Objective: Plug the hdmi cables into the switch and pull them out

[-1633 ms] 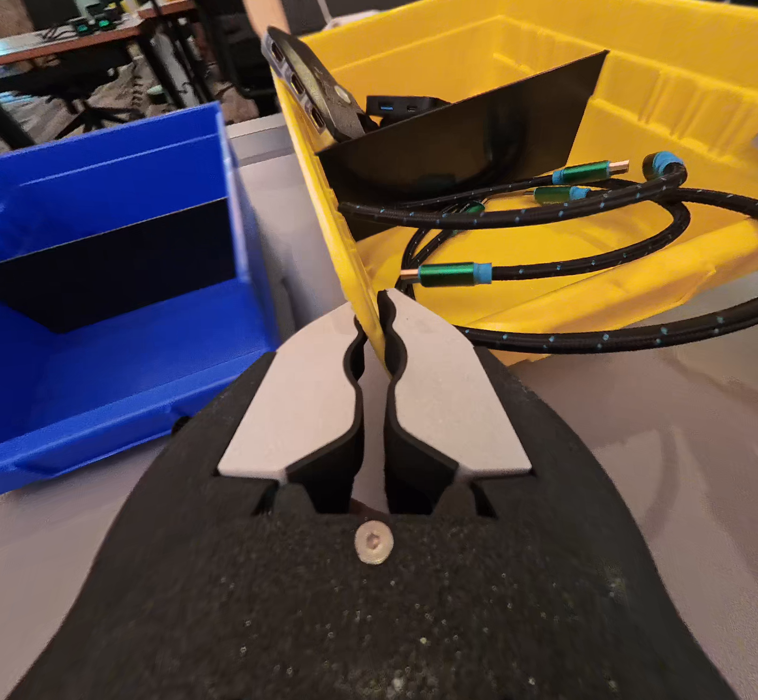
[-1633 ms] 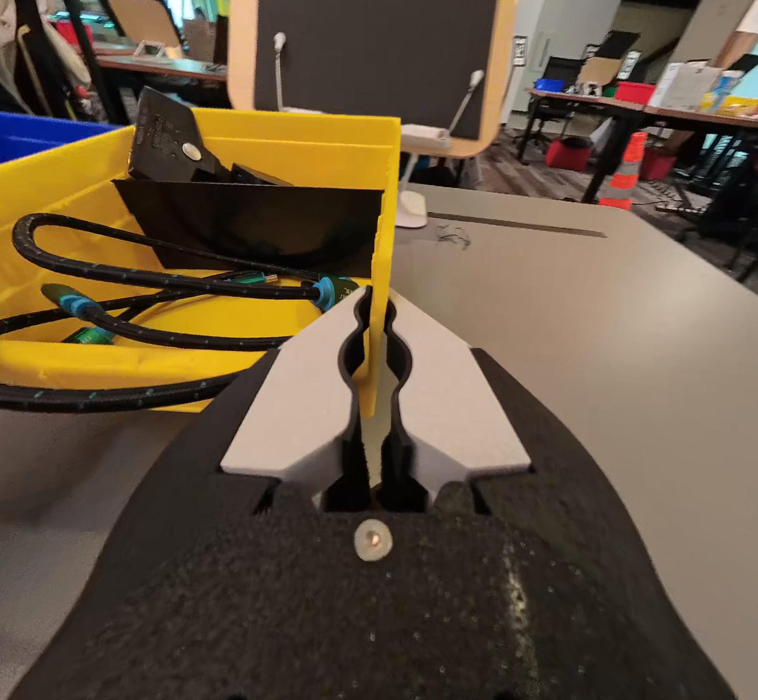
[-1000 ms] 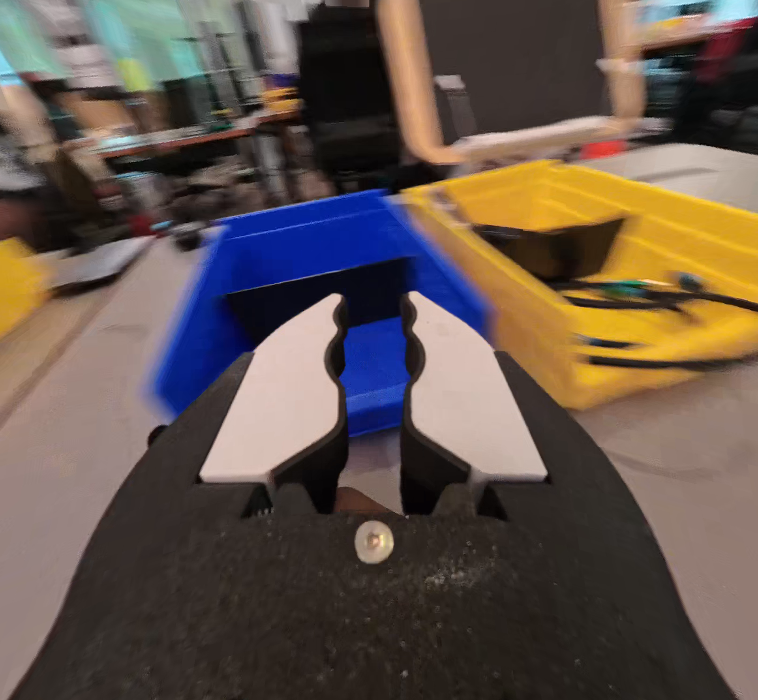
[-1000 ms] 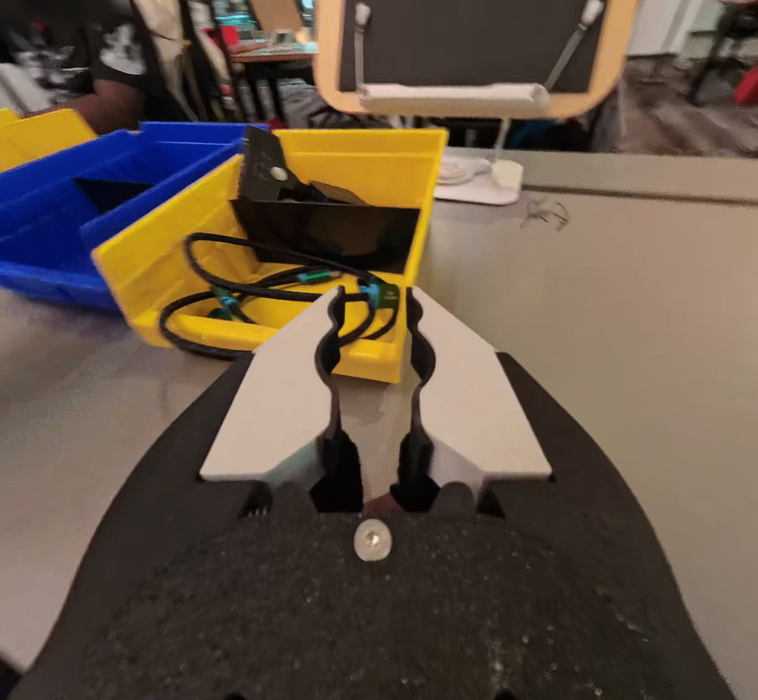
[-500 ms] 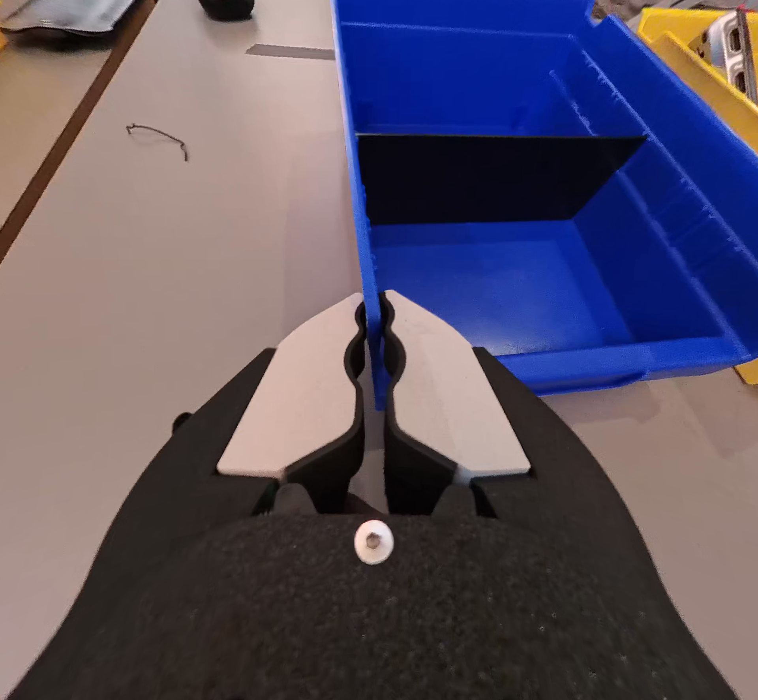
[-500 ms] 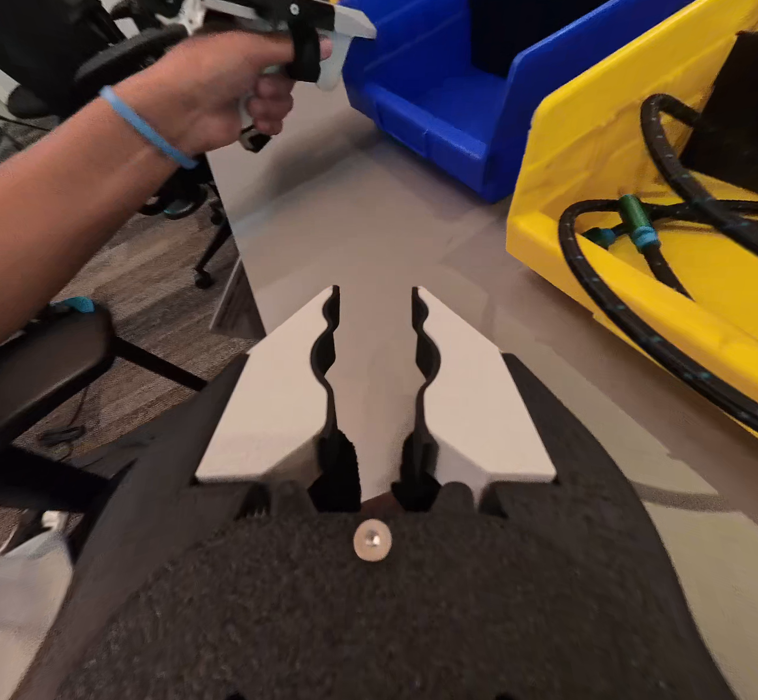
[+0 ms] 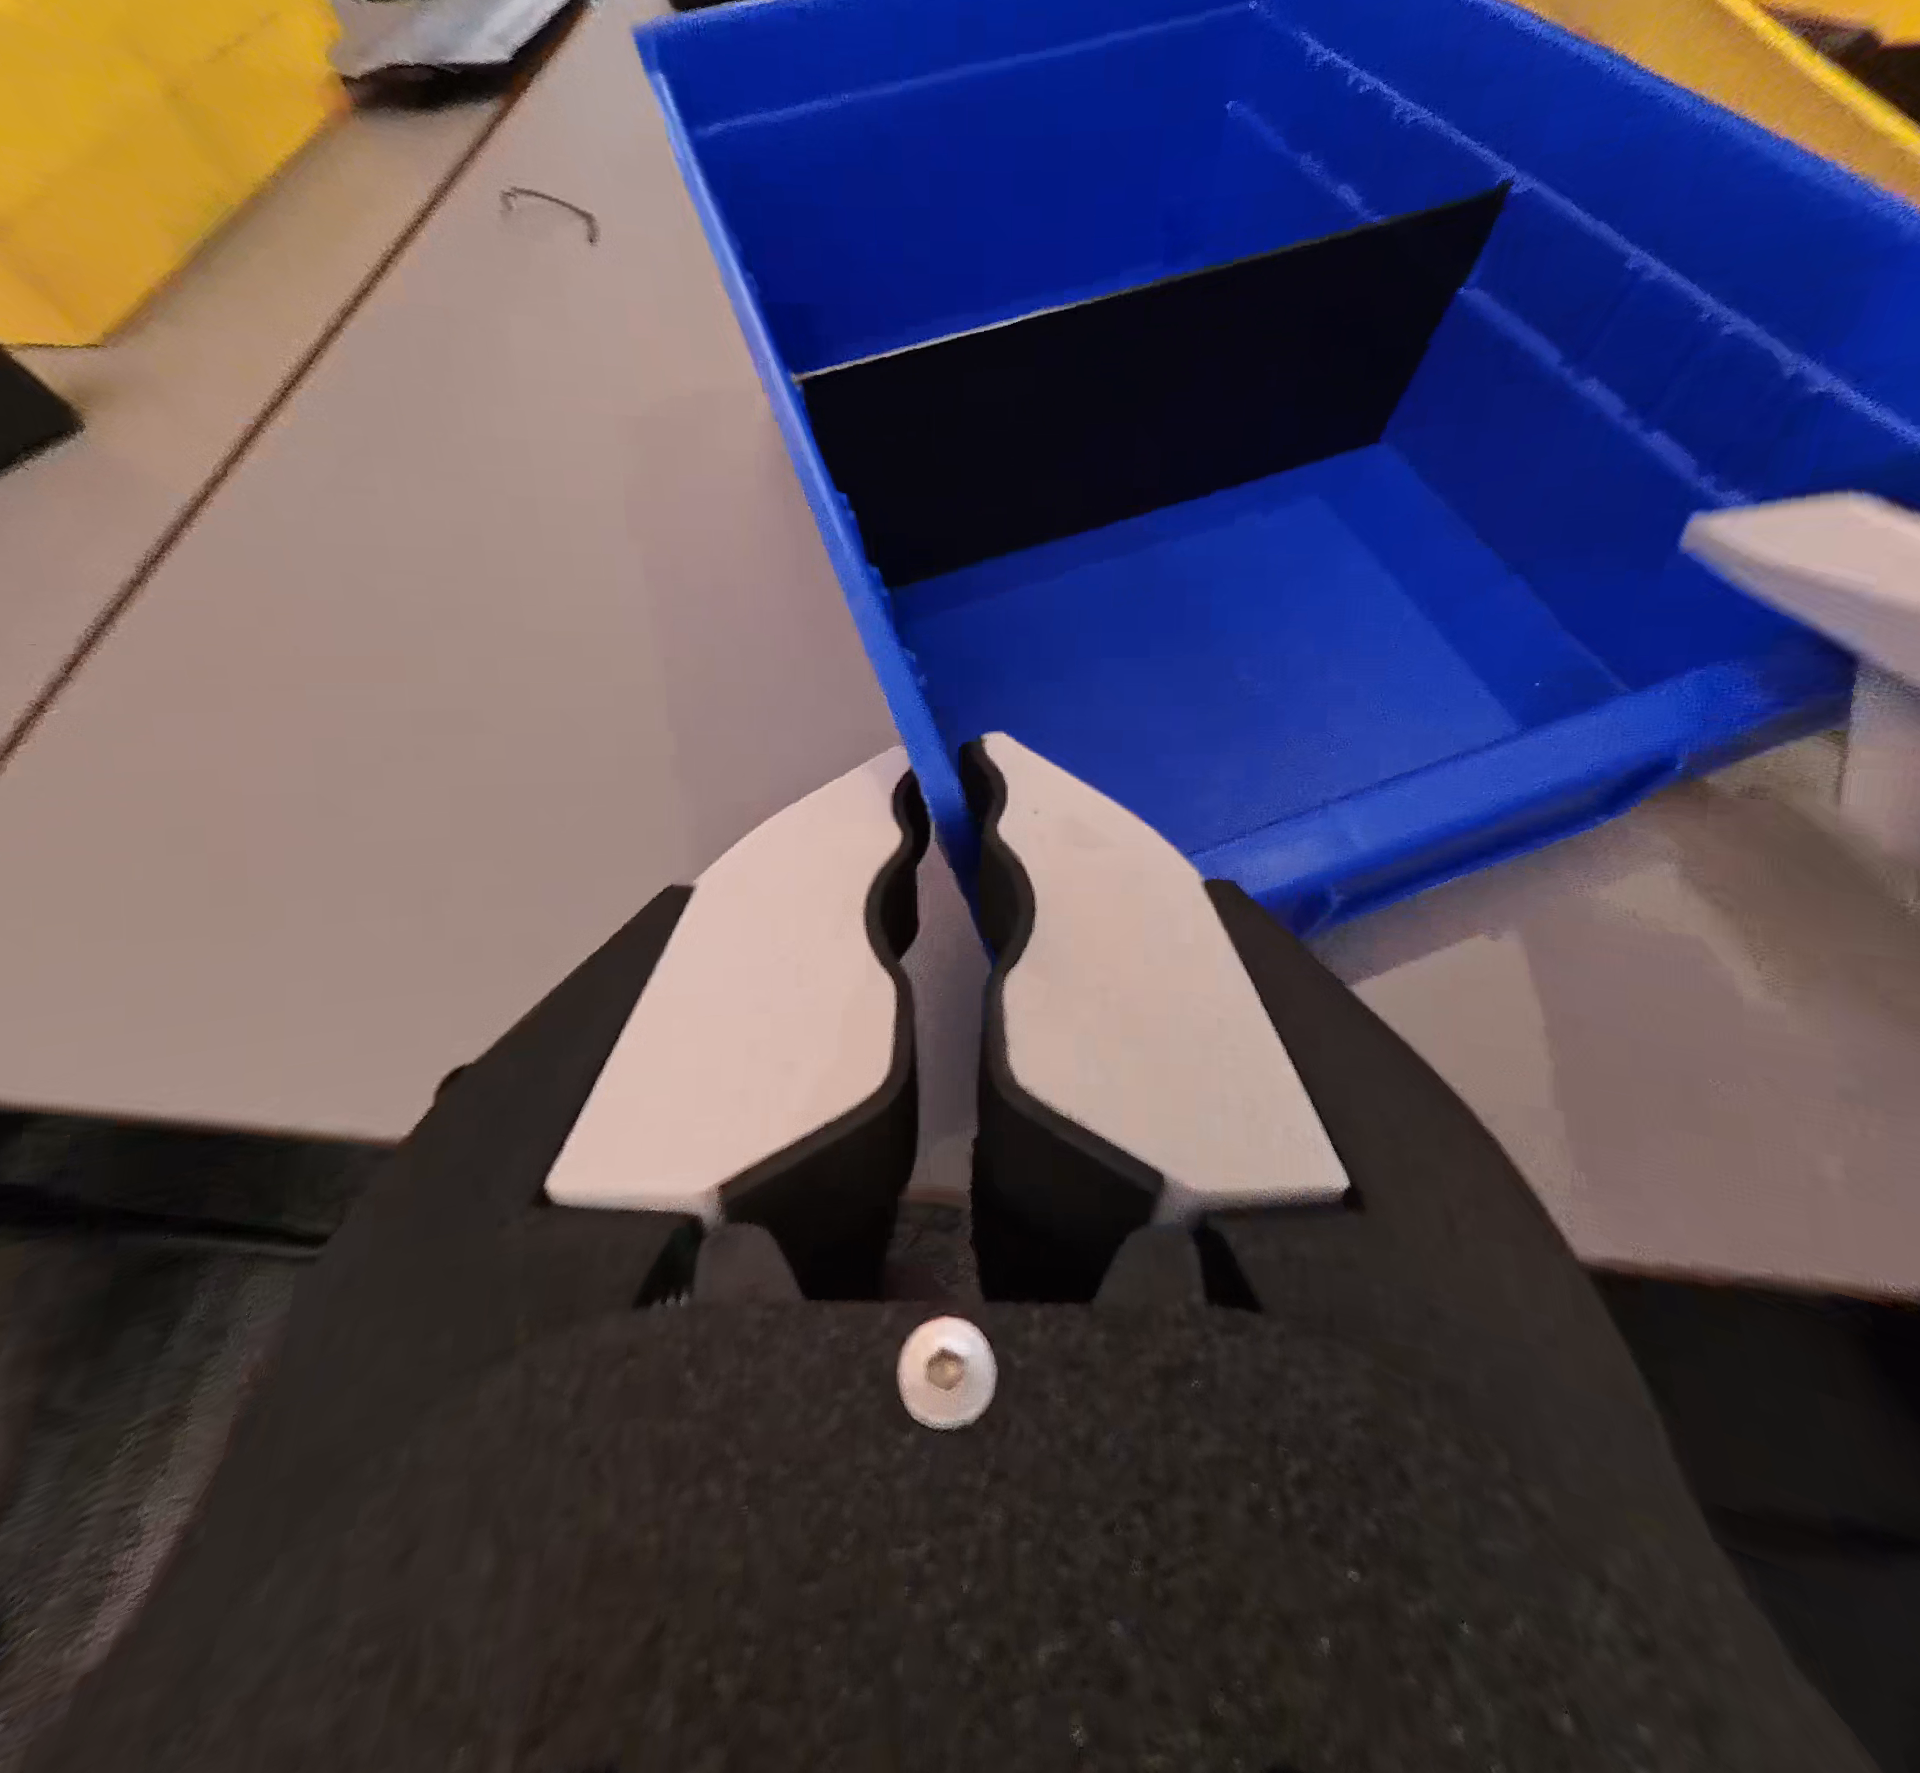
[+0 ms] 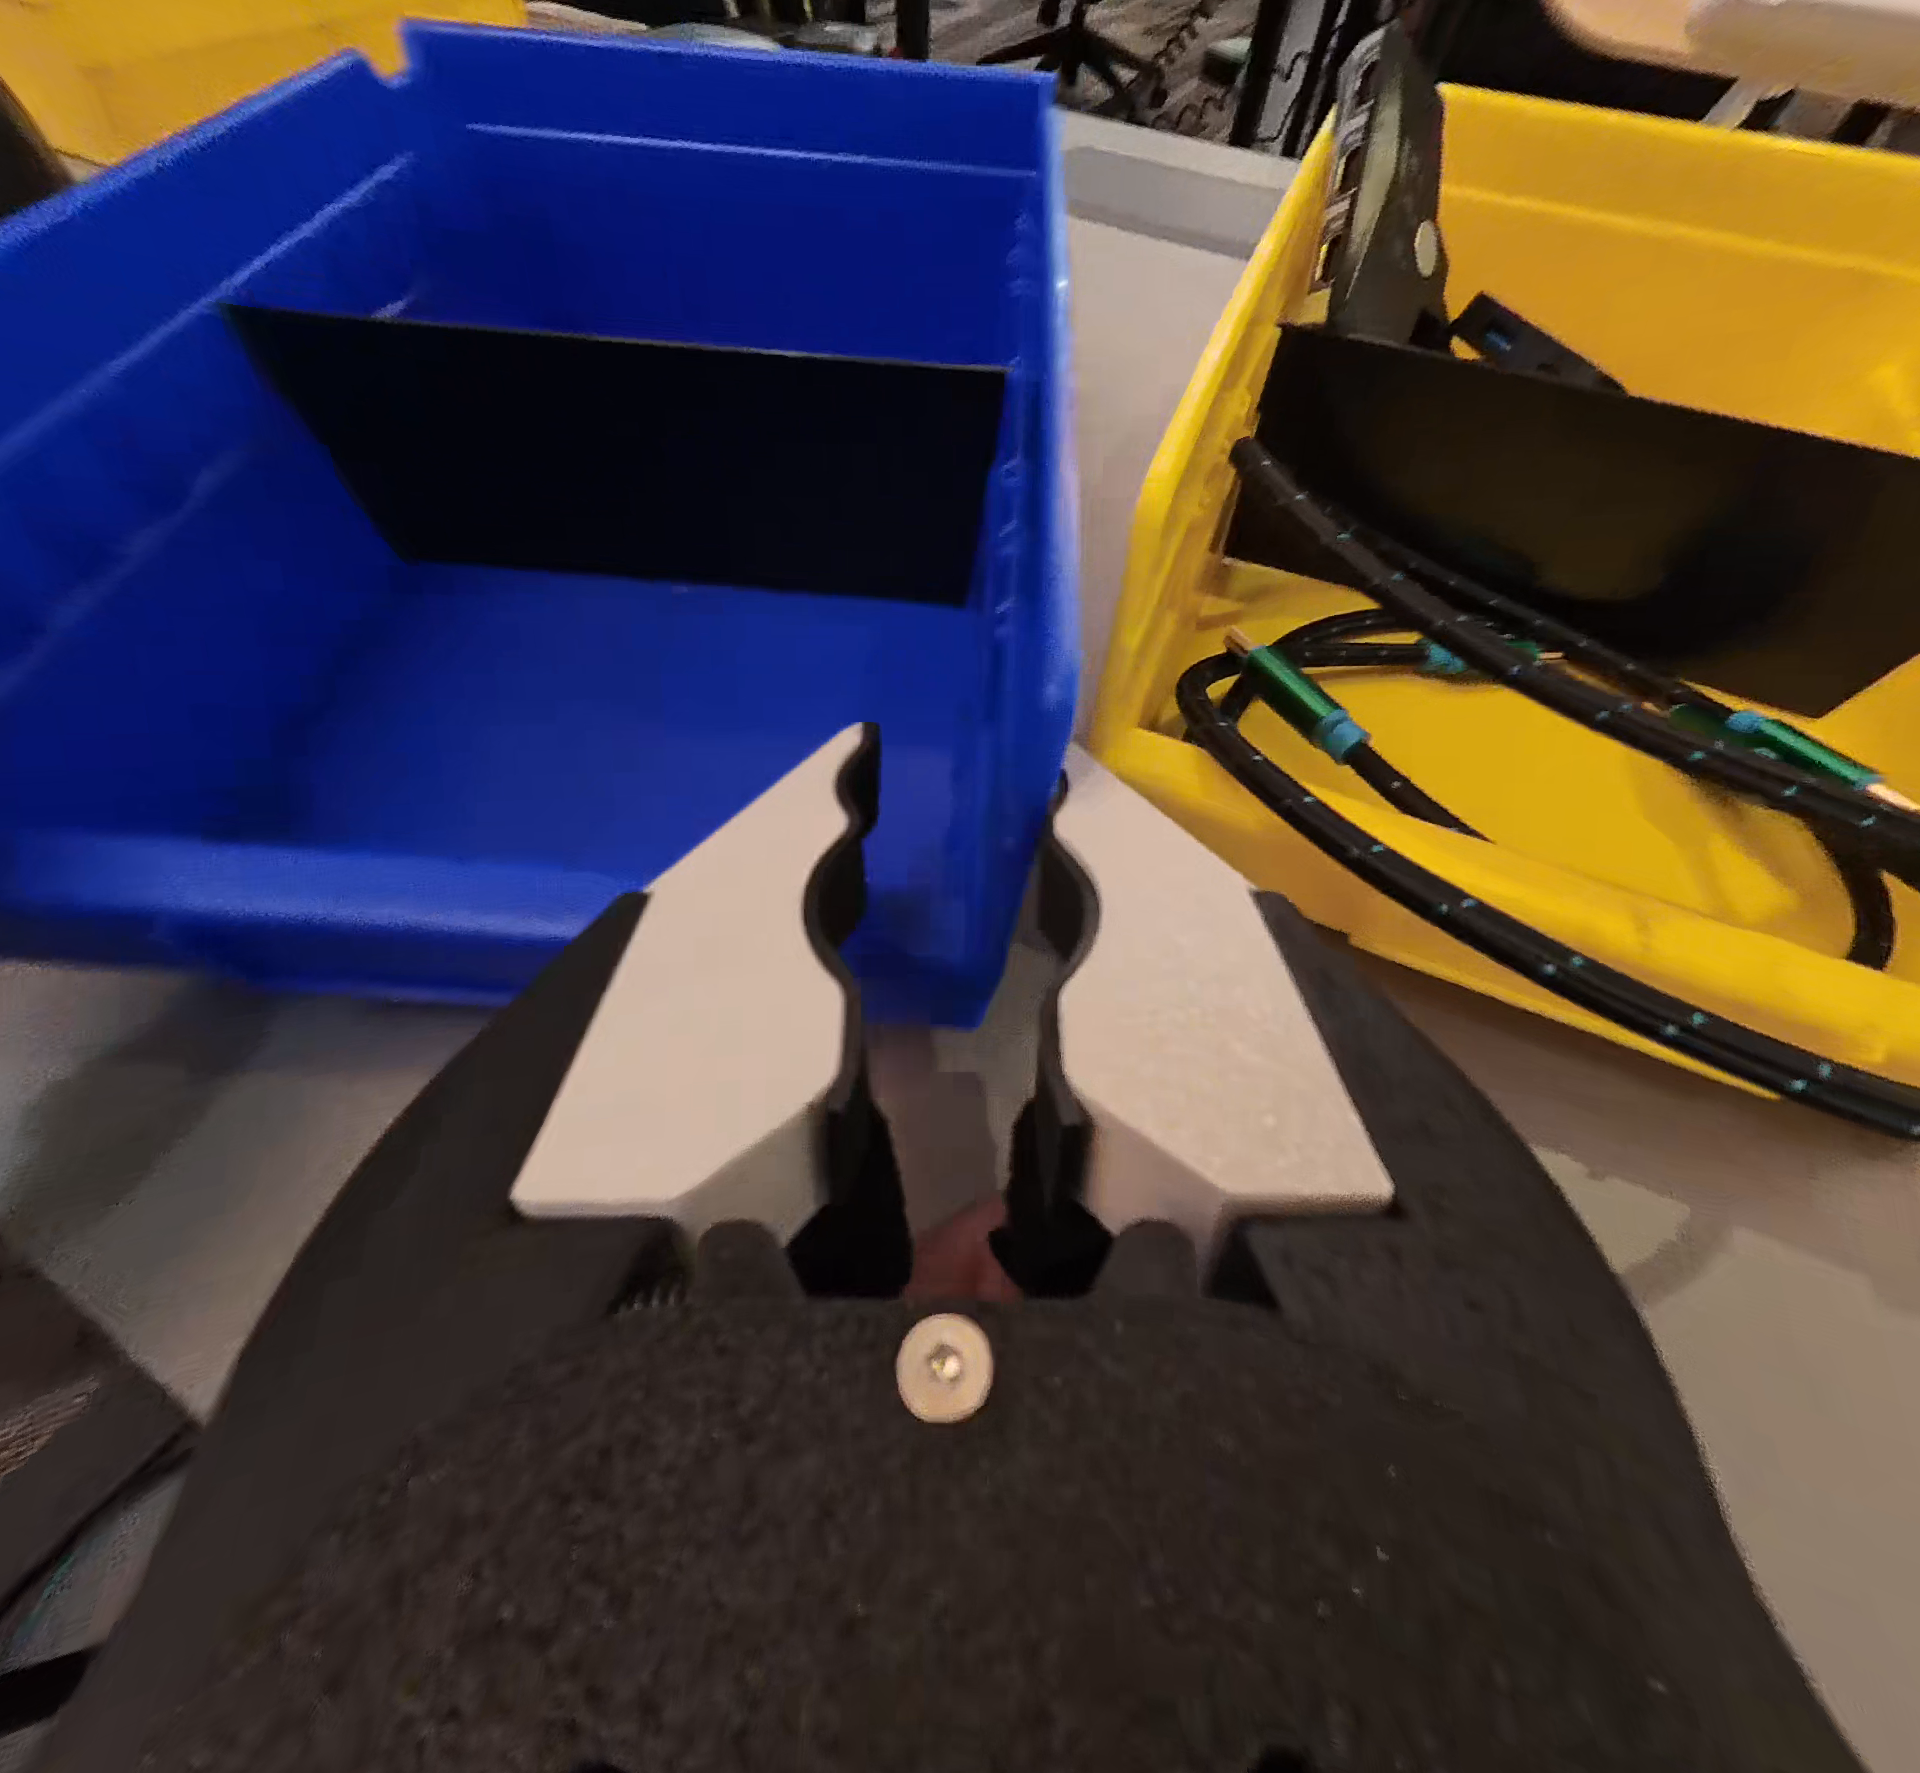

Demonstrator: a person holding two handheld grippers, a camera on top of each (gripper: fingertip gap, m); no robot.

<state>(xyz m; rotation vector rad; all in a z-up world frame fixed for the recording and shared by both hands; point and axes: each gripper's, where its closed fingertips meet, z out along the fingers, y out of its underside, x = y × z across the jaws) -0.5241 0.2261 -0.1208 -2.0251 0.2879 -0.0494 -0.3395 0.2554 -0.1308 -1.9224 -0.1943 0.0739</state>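
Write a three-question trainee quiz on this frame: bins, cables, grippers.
1. True or false: the HDMI cables lie in the blue bin.
2. The left gripper is: A) open above the table; B) shut on the blue bin's wall; C) shut on a cable.
3. Which wall stands between the open fingers of the right gripper?

Key: 1 false, they lie in the yellow bin. 2 B. 3 the blue bin's wall nearest the yellow bin.
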